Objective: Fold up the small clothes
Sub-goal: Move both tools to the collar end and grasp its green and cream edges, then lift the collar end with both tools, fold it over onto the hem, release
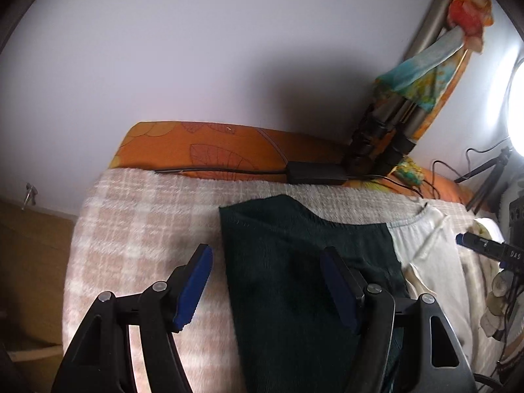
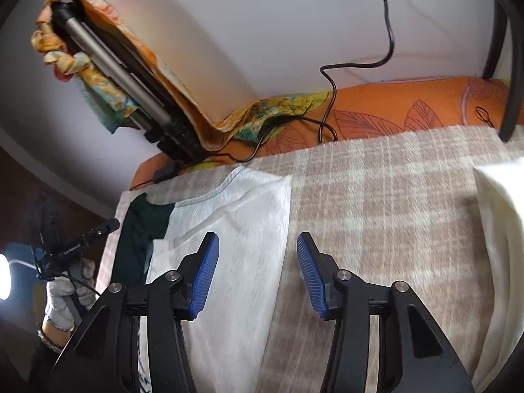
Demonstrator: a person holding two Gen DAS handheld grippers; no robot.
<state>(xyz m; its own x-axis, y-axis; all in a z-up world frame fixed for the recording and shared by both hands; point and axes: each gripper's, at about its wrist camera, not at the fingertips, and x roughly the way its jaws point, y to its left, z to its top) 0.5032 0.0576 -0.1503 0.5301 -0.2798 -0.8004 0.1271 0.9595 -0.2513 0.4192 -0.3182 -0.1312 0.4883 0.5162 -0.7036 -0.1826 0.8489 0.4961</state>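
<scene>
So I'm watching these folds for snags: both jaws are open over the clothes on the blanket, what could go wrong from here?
1. The dark green garment overlaps the white garment, so the left gripper might pinch both layers.
2. The right gripper straddles the white garment's edge and could catch the plaid blanket too.
3. Loose black cables and a leaning tripod sit near the far edge; a wide swing could snag them.

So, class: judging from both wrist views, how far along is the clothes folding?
Done: nothing clearly folded. The dark green garment and the white garment lie flat, overlapping, on the beige checked blanket. In hand: nothing; the left tool and right tool hang open above them. Left: folding both.
</scene>
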